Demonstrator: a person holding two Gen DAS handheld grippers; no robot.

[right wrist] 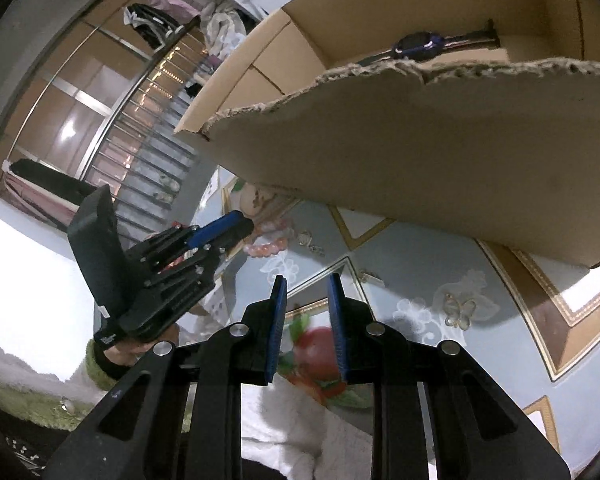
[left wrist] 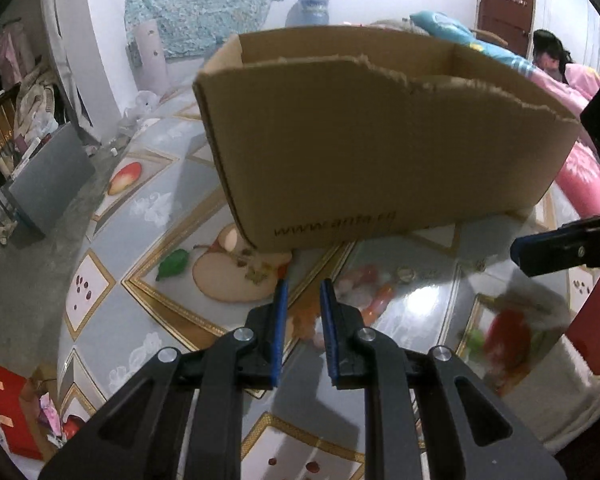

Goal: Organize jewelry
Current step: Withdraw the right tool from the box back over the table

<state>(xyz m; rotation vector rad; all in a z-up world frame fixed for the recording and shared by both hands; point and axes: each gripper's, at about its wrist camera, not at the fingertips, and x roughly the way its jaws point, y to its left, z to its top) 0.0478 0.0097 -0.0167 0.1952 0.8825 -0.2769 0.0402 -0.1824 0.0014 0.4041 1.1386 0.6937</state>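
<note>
Patterned tabletop (left wrist: 148, 208) under me, both grippers slightly parted, empty; I'd approach the pink bracelet (right wrist: 269, 242) at twelve o'clock low.

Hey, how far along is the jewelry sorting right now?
Done: one dark wristwatch with a blue face already lies inside the torn brown cardboard box. In hand: nothing; the left claw and right claw are both open and empty. Left: the pink beaded bracelet, a small silvery piece and the gold butterfly ornament lie on the patterned tabletop.
</note>
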